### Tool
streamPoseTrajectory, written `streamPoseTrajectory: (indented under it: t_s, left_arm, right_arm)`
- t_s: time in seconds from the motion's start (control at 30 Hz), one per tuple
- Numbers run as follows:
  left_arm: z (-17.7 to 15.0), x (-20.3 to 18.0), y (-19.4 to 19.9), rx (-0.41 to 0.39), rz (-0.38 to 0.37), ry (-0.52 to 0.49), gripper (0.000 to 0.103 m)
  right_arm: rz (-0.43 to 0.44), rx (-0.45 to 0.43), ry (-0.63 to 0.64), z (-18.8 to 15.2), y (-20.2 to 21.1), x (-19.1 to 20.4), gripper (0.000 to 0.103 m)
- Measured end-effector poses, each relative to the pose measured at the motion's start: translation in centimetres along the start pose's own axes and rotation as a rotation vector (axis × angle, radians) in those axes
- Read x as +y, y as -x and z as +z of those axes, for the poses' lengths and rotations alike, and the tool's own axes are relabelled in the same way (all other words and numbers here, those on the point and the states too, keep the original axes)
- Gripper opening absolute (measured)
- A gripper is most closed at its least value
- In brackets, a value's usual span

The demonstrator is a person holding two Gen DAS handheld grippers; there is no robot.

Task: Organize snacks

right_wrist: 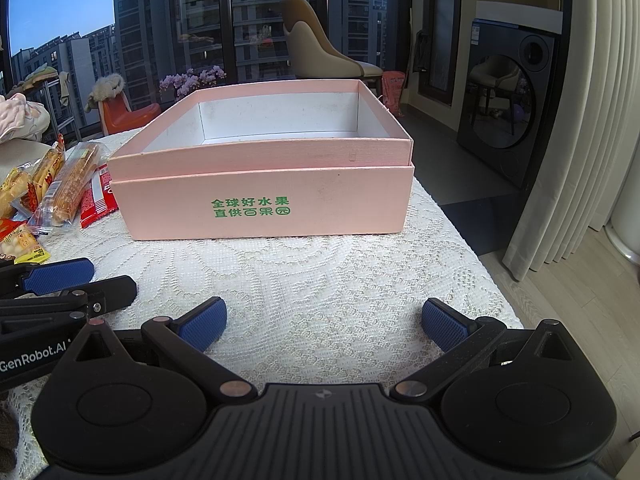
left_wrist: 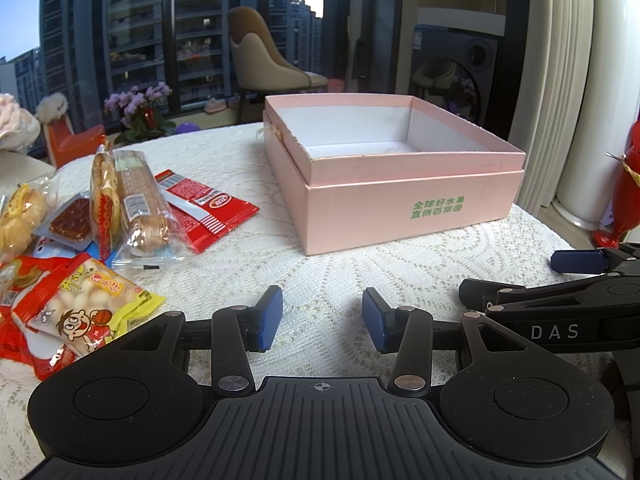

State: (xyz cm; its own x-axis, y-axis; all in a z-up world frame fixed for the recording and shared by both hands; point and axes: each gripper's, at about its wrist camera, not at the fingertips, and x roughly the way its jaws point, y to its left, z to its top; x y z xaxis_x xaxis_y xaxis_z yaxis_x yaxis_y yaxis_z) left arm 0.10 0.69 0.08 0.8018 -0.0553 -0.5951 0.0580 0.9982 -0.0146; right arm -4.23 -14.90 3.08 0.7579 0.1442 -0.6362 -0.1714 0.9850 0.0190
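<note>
An open pink box (right_wrist: 264, 208) stands toward the far right corner of the lace-covered surface (right_wrist: 320, 280), its printed long side facing both cameras. Snack packets (left_wrist: 100, 216) lie heaped along the left edge, the long clear biscuit pack (left_wrist: 140, 204) running front to back. Left gripper (left_wrist: 322, 318) and right gripper (right_wrist: 324, 322) hover near the front edge, fingers apart, nothing between them. Only the left view shows the round-ball snack bag (left_wrist: 80, 308) whole; only the right view shows the surface's right edge and the floor (right_wrist: 580, 320) beyond
</note>
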Motion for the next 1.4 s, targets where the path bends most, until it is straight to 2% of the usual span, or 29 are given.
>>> streamPoseTrajectory:
  t_s: [0.4, 0.53, 0.73, 0.83, 0.9, 0.93, 0.97, 1.23, 1.3, 1.4]
  left_arm:
    - [0.0, -0.3, 0.0, 0.001, 0.006, -0.008, 0.049]
    - [0.1, -0.2, 0.0, 0.001, 0.002, -0.004, 0.049]
    - [0.1, 0.8, 0.3, 0.007, -0.045, 0.015, 0.049]
    - [0.2, 2.0, 1.6, 0.042, -0.057, 0.018, 0.046]
    - [0.0, 3.9, 3.6, 0.034, -0.057, 0.049, 0.046]
    - [-0.2, 5.0, 4.8, 0.024, -0.036, 0.056, 0.046]
    - [-0.3, 6.3, 6.0, 0.012, -0.006, 0.063, 0.046]
    - [-3.8, 19.0, 15.0, -0.046, 0.275, 0.181, 0.044]
    - [-5.0, 21.4, 15.8, -0.026, 0.313, 0.178, 0.044]
    - [-6.9, 23.0, 15.5, 0.050, 0.322, 0.115, 0.044]
  right_arm:
    - [0.004, 0.005, 0.001, 0.1, 0.0, -0.1, 0.103]
    - [0.018, 0.092, 0.020, 1.0, 0.1, -0.3, 0.103]
    - [0.006, 0.127, 0.029, 1.4, -0.5, 0.1, 0.103]
    - [0.005, 0.150, 0.064, 1.8, 0.0, 0.5, 0.103]
    - [0.022, 0.176, 0.108, 2.5, 0.2, 1.6, 0.101]
    - [0.033, 0.173, 0.126, 2.7, 0.4, 2.3, 0.093]
    - [0.040, 0.162, 0.140, 3.0, 0.6, 3.0, 0.092]
    - [0.134, 0.114, 0.212, 4.5, 1.1, 8.4, 0.092]
    - [0.144, 0.121, 0.230, 4.7, 0.9, 9.3, 0.092]
    - [0.153, 0.137, 0.245, 4.8, 0.7, 10.0, 0.092]
